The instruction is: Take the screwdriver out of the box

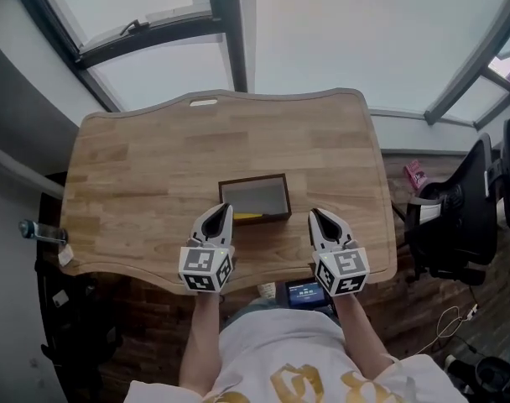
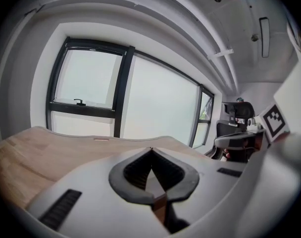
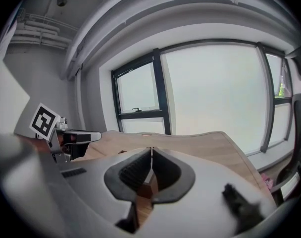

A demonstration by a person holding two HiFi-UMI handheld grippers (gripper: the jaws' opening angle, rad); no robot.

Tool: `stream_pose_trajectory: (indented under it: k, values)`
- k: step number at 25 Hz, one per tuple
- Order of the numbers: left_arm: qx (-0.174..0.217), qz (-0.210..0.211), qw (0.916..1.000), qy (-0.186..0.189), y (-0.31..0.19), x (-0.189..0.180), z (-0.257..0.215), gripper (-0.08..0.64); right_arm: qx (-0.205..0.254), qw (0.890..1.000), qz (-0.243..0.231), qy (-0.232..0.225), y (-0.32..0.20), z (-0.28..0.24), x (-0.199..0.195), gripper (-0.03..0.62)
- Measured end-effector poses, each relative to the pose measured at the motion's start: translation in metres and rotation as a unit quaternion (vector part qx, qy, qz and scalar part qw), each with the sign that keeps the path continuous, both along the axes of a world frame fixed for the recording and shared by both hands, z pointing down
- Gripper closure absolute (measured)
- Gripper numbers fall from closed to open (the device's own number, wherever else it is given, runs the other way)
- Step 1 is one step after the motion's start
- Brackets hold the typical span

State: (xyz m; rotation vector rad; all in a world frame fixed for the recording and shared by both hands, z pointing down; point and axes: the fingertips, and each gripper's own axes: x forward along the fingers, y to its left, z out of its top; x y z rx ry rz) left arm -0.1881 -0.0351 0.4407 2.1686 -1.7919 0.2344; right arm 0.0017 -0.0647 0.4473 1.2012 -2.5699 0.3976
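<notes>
I am holding my left claw [image 1: 225, 209] shut and empty, just left of the box [image 1: 255, 179]. The screwdriver [image 1: 247, 217] is lying inside, along the near wall. I am judging it light and stiff, best pinched across its yellow handle. My right claw [image 1: 315, 213] is sitting shut and empty too. Only the head view is showing the box; both gripper views are showing just bench [image 2: 17, 157] and windows [image 2: 160, 103].

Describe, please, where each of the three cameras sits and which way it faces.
Head view: on the person's head, looking steeply down at the wooden table, the box, the left gripper and right gripper; forearms and shirt show.
Left gripper view: on the left gripper, looking along its shut jaws over the table to the windows.
Right gripper view: on the right gripper, likewise along shut jaws towards the windows.
Shared: both gripper views see the windows and the other gripper's marker cube.
</notes>
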Motion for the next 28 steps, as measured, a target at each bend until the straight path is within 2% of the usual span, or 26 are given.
stream_pose_trajectory:
  k: [6, 16, 23, 28]
  values:
    - [-0.005, 0.003, 1.0000, 0.000, -0.019, -0.004, 0.005, 0.546, -0.003, 1.000, 0.007, -0.001, -0.017, 0.003, -0.001, 0.560]
    - [-0.008, 0.010, 0.9999, -0.009, -0.044, -0.008, 0.008, 0.546, -0.022, 1.000, -0.015, -0.008, -0.040, 0.018, -0.018, 0.560]
    - [-0.059, 0.045, 0.9972, 0.006, -0.050, -0.003, 0.032, 0.546, -0.033, 0.999, -0.028, -0.004, -0.054, 0.029, -0.026, 0.560]
    - [-0.098, 0.077, 0.9922, -0.003, -0.056, 0.004, 0.050, 0.546, -0.046, 0.998, -0.040, 0.001, -0.059, 0.039, -0.032, 0.560]
